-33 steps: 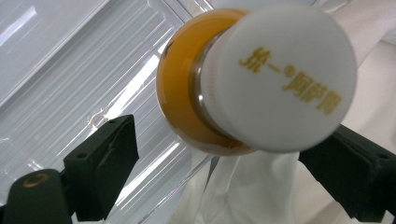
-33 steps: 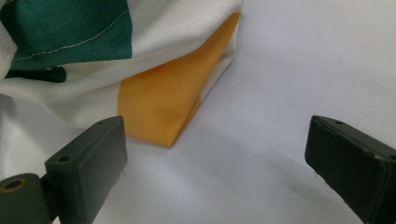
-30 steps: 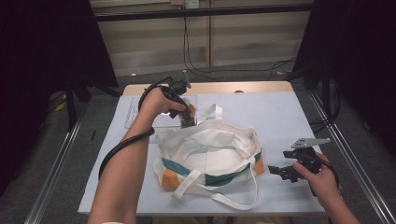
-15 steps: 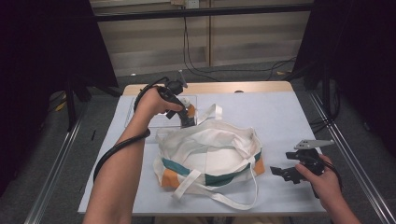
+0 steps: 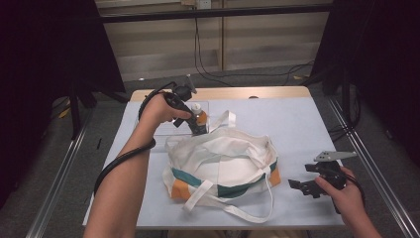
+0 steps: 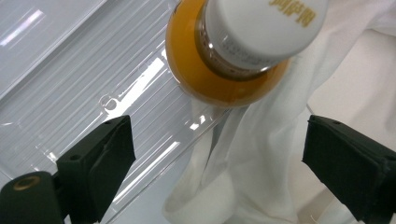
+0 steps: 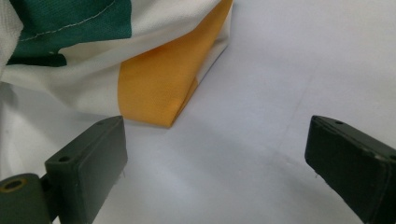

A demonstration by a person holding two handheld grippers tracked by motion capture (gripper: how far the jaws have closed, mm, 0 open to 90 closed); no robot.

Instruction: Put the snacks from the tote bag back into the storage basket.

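An orange drink bottle (image 5: 199,118) with a white cap stands upright on a clear plastic tray (image 5: 161,130), just behind the white tote bag (image 5: 223,158) with green and orange stripes. My left gripper (image 5: 199,130) hovers beside the bottle. In the left gripper view its jaws have just been opening and stand wide. The bottle (image 6: 229,51) lies beyond the left gripper (image 6: 219,140), with only tray and a white bag strap (image 6: 243,158) under the gap. My right gripper (image 5: 301,176) rests open to the right of the bag. The right gripper view shows the right gripper (image 7: 215,144) facing the bag's orange corner (image 7: 159,79).
The bag lies open in the middle of a pale blue table cover (image 5: 297,124), its long straps (image 5: 237,210) trailing toward the front edge. The left gripper's black cable (image 5: 116,166) hangs over the table's left side. Metal rails run along both sides.
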